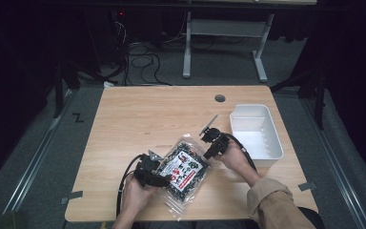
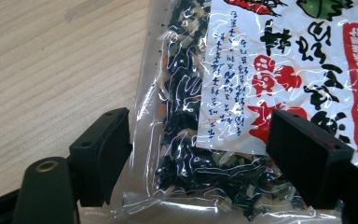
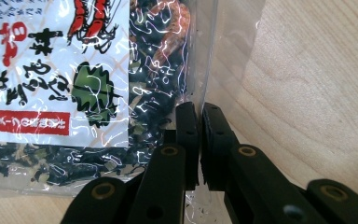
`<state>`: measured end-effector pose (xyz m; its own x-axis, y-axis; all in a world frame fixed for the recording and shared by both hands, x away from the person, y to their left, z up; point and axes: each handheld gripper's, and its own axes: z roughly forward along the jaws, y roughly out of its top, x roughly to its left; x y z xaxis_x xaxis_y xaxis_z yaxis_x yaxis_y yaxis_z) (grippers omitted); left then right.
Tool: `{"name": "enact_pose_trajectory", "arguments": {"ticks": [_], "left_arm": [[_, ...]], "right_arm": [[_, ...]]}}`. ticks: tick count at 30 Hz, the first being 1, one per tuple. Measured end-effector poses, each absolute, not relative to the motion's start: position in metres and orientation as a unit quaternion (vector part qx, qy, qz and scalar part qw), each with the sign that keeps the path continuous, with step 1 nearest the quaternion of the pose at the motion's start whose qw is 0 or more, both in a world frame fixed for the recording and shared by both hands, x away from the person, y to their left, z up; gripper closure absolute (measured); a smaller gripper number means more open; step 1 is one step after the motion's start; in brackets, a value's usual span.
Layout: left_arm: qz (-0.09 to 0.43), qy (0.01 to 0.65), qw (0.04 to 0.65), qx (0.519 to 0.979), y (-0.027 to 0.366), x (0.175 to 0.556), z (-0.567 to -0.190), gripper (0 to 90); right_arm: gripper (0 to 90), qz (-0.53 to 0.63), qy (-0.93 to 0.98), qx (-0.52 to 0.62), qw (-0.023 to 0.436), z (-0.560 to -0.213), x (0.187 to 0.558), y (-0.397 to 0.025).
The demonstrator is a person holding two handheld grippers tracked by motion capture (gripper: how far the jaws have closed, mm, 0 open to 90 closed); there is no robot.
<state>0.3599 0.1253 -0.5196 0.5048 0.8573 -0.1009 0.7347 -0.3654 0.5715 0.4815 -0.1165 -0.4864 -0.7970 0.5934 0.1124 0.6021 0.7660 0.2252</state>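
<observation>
A clear plastic bag of dark dried flakes (image 1: 187, 168) with a white label printed in red and black lies on the wooden table (image 1: 138, 114), near its front edge. My left gripper (image 1: 167, 182) is at the bag's near-left side. In the left gripper view that gripper (image 2: 200, 135) is open, its jaws straddling the bag (image 2: 242, 93) across its width. My right gripper (image 1: 208, 154) is at the bag's right edge. In the right gripper view it (image 3: 199, 112) is shut on the clear side seal of the bag (image 3: 98, 70).
A white plastic bin (image 1: 250, 107) stands empty at the table's right side, just beyond my right hand. A round cable hole (image 1: 219, 98) sits near the far edge. Beyond the table are floor cables (image 1: 143, 62) and a white desk frame (image 1: 187, 47).
</observation>
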Motion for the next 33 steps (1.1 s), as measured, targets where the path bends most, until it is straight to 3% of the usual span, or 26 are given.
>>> {"name": "enact_pose_trajectory", "arguments": {"ticks": [7, 33], "left_arm": [[0.114, 0.493, 0.291, 0.812, 0.129, 0.360, -0.518, 27.2], [0.124, 0.493, 0.288, 0.812, 0.130, 0.358, -0.519, 27.9]], "right_arm": [[88.9, -0.131, -0.941, -0.313, 0.010, -0.477, 0.477, -0.120], [89.7, -0.167, -0.931, -0.324, -0.034, -0.429, 0.477, -0.153]]}}
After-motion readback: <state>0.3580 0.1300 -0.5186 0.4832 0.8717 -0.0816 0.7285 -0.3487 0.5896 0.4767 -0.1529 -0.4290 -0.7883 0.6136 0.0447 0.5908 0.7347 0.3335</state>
